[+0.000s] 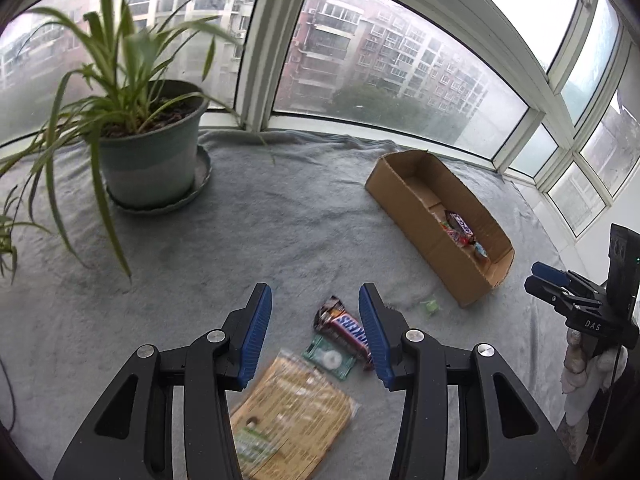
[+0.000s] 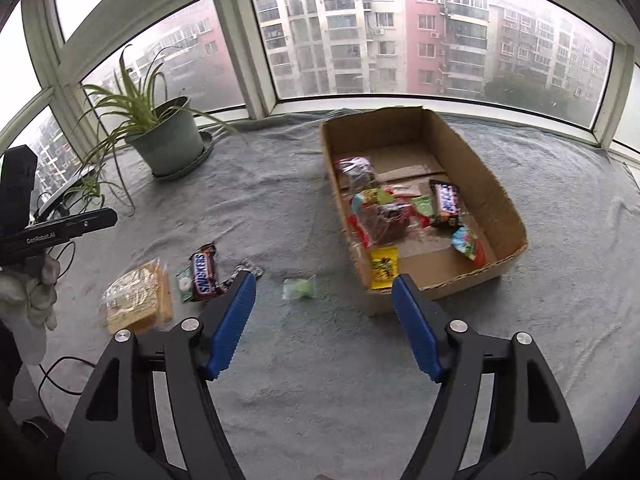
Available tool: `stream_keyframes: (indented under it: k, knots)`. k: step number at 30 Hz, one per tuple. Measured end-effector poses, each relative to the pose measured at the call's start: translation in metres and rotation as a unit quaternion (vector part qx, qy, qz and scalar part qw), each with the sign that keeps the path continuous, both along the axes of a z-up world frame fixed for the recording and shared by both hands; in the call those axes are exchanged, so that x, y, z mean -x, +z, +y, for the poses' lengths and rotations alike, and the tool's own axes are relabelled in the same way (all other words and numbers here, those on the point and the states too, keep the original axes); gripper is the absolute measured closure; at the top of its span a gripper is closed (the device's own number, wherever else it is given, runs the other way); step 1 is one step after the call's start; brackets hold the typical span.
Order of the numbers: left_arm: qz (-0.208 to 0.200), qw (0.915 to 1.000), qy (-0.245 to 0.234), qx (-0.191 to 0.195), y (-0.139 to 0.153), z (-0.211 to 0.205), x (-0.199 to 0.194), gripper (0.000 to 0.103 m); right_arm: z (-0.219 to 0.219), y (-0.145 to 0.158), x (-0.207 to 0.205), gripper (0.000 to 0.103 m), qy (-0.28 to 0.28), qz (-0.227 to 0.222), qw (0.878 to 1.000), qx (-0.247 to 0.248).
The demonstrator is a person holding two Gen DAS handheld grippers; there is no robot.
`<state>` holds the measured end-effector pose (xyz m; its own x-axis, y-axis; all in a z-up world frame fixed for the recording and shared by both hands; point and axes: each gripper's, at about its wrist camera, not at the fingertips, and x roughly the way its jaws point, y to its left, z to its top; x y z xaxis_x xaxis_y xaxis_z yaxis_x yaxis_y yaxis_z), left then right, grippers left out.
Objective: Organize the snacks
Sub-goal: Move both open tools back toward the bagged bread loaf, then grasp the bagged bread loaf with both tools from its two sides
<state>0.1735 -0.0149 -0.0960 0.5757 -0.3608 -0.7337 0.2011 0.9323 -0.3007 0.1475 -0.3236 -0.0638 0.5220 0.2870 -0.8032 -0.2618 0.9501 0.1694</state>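
Note:
A cardboard box [image 2: 500, 200] on the grey blanket holds several snacks, among them a Milky Way bar [image 2: 446, 204] and a yellow packet [image 2: 384, 266]. The box also shows in the left wrist view [image 1: 404, 196]. Outside it lie a Snickers bar [image 1: 350, 330] [image 2: 204, 274], a green-white packet [image 1: 330, 358], a tan cracker pack [image 1: 288, 412] [image 2: 138, 300] and a small green candy [image 2: 299, 289] [image 1: 431, 306]. My left gripper [image 1: 316, 296] is open and empty, above the Snickers. My right gripper [image 2: 322, 280] is open and empty, above the green candy.
A potted plant [image 1: 148, 148] in a green pot with saucer stands at the back left by the window. A black cable [image 2: 60, 376] lies at the left edge of the blanket. The window frames close off the far side.

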Motion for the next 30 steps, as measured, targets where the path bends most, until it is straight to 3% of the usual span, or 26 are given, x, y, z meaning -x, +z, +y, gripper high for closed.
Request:
stream_keyframes:
  k: [9,11,19,30]
  knots:
    - [0.041,0.9968,0.059,0.035,-0.030,0.055,0.047,0.059,0.066,-0.017,0.015,0.044,0.085,0.045,0.994,-0.053]
    - [0.052,0.9950,0.071,0.047,-0.038,0.064,0.057,0.059,0.084,-0.025,0.015,0.053,0.105,0.060,0.991,-0.055]
    - [0.086,0.9884,0.088,0.089,-0.060,0.071,0.091,0.056,0.131,-0.052,0.006,0.055,0.155,0.110,0.979,-0.077]
    - [0.111,0.9833,0.084,0.117,-0.075,0.064,0.095,0.055,0.165,-0.076,-0.013,0.060,0.184,0.147,0.968,-0.083]
